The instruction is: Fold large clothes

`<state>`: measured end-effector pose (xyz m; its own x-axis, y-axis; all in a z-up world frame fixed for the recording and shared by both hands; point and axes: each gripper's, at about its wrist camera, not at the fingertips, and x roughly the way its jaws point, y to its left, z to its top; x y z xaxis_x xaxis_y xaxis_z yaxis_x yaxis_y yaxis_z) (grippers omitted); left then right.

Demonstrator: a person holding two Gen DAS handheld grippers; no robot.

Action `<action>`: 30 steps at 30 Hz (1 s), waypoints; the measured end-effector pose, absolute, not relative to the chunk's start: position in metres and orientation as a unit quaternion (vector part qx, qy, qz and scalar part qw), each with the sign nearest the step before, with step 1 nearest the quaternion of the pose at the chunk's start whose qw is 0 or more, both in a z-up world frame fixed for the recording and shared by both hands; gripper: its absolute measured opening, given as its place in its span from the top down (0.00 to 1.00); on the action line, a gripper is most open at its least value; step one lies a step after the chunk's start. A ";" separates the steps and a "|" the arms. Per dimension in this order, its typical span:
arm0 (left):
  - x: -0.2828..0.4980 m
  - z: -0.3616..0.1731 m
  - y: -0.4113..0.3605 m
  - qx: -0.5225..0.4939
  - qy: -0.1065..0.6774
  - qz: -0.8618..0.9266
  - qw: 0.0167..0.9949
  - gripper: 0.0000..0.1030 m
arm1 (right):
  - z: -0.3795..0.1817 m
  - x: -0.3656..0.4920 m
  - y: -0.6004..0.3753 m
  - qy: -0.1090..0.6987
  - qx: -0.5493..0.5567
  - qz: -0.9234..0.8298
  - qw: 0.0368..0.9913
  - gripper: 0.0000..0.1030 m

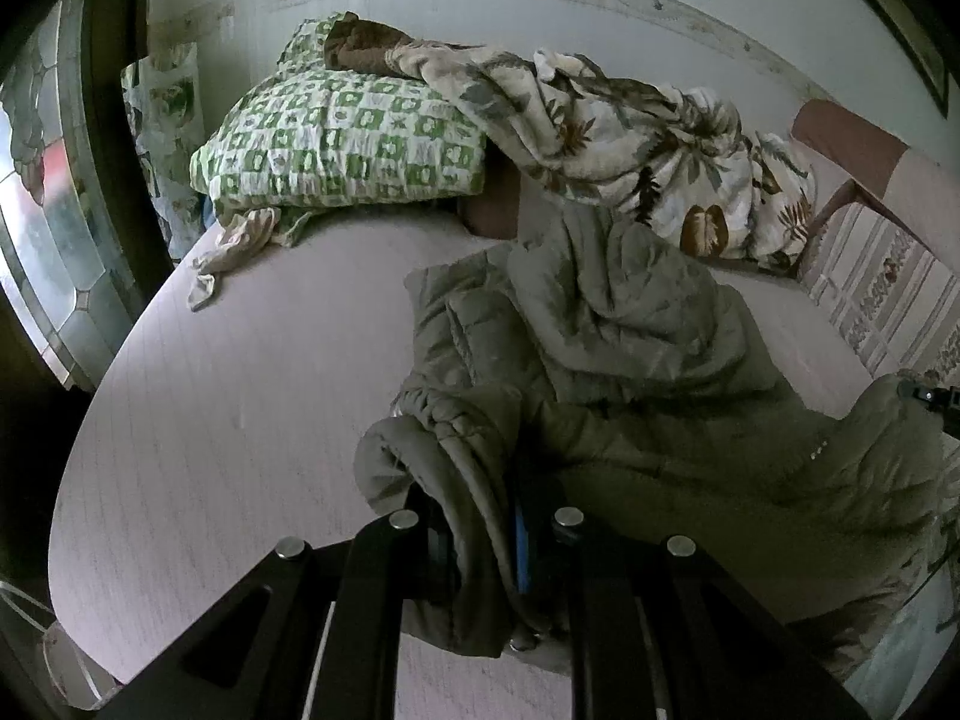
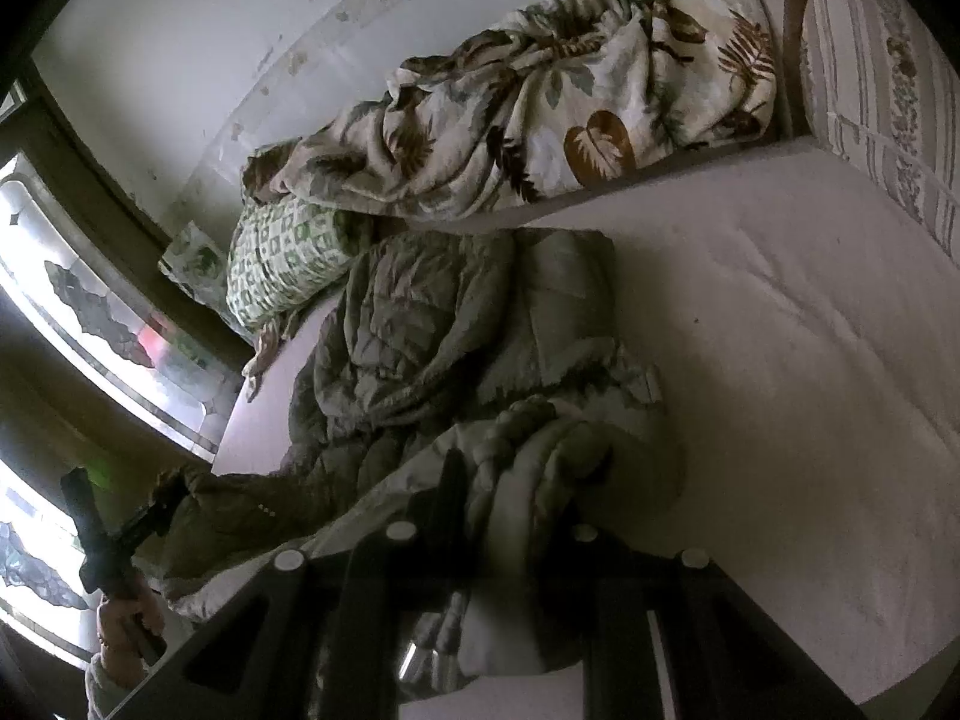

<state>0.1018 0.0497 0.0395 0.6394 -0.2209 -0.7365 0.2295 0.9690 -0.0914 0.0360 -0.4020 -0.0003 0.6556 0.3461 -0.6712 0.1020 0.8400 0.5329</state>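
Olive quilted puffer jacket (image 1: 630,360) lay crumpled on the pale mattress (image 1: 240,420).
Left gripper (image 1: 480,540) pinched a puffy hem fold; right gripper (image 2: 510,516) clamped bunched padded fabric.

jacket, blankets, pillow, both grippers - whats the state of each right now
puffer jacket: crumpled on the bed, partly bunched, held at both ends
left gripper: jaws shut on a jacket edge
right gripper: jaws shut on a bunched jacket edge
leaf-print blanket: rumpled in a heap by the wall
green checked pillow: lying flat, blanket draped over one end
bed sheet: spread, lightly wrinkled
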 end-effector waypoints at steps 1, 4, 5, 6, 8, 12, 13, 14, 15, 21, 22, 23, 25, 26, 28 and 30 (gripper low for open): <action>0.106 0.041 0.049 0.005 0.405 -0.123 0.906 0.86 | 0.001 0.040 -0.403 0.408 0.273 0.070 0.869 0.83; 0.117 0.044 0.048 0.001 0.401 -0.121 0.908 0.86 | 0.005 0.050 -0.404 0.405 0.270 0.068 0.871 0.83; 0.121 0.045 0.048 -0.001 0.400 -0.120 0.908 0.86 | 0.006 0.054 -0.404 0.405 0.269 0.068 0.871 0.83; 0.125 0.046 0.047 -0.002 0.399 -0.118 0.909 0.86 | 0.008 0.058 -0.405 0.404 0.267 0.067 0.872 0.83; 0.133 0.048 0.047 -0.004 0.398 -0.115 0.910 0.86 | 0.012 0.068 -0.406 0.401 0.264 0.065 0.875 0.83; 0.151 0.054 0.047 -0.007 0.393 -0.111 0.913 0.86 | 0.023 0.088 -0.407 0.393 0.258 0.062 0.880 0.83; 0.156 0.055 0.046 -0.008 0.393 -0.110 0.913 0.86 | 0.024 0.092 -0.406 0.393 0.256 0.061 0.881 0.83; 0.160 0.056 0.046 -0.007 0.393 -0.109 0.913 0.86 | 0.026 0.097 -0.405 0.392 0.253 0.058 0.882 0.83; 0.165 0.056 0.045 -0.006 0.392 -0.109 0.914 0.86 | 0.027 0.103 -0.405 0.393 0.250 0.055 0.883 0.83; 0.189 0.059 0.036 0.004 0.383 -0.102 0.918 0.86 | 0.032 0.129 -0.408 0.387 0.240 0.046 0.889 0.83; 0.193 0.059 0.035 0.005 0.382 -0.100 0.919 0.86 | 0.032 0.134 -0.408 0.386 0.238 0.043 0.890 0.83; 0.197 0.059 0.034 0.006 0.381 -0.099 0.919 0.86 | 0.032 0.137 -0.408 0.384 0.236 0.042 0.891 0.83; 0.208 0.058 0.031 0.009 0.379 -0.097 0.920 0.86 | 0.033 0.146 -0.408 0.382 0.231 0.038 0.894 0.83; 0.213 0.058 0.030 0.011 0.379 -0.097 0.920 0.86 | 0.033 0.152 -0.407 0.383 0.226 0.035 0.895 0.83; 0.226 0.057 0.027 0.014 0.376 -0.093 0.922 0.86 | 0.032 0.162 -0.407 0.384 0.217 0.028 0.897 0.83; 0.236 0.056 0.025 0.016 0.374 -0.089 0.923 0.86 | 0.033 0.173 -0.404 0.385 0.199 0.019 0.901 0.83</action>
<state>0.2362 0.0251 0.0562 0.7049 -0.1519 -0.6929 0.1762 0.9837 -0.0364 0.1733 -0.4040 0.0327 0.7033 0.1877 -0.6857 0.1184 0.9202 0.3732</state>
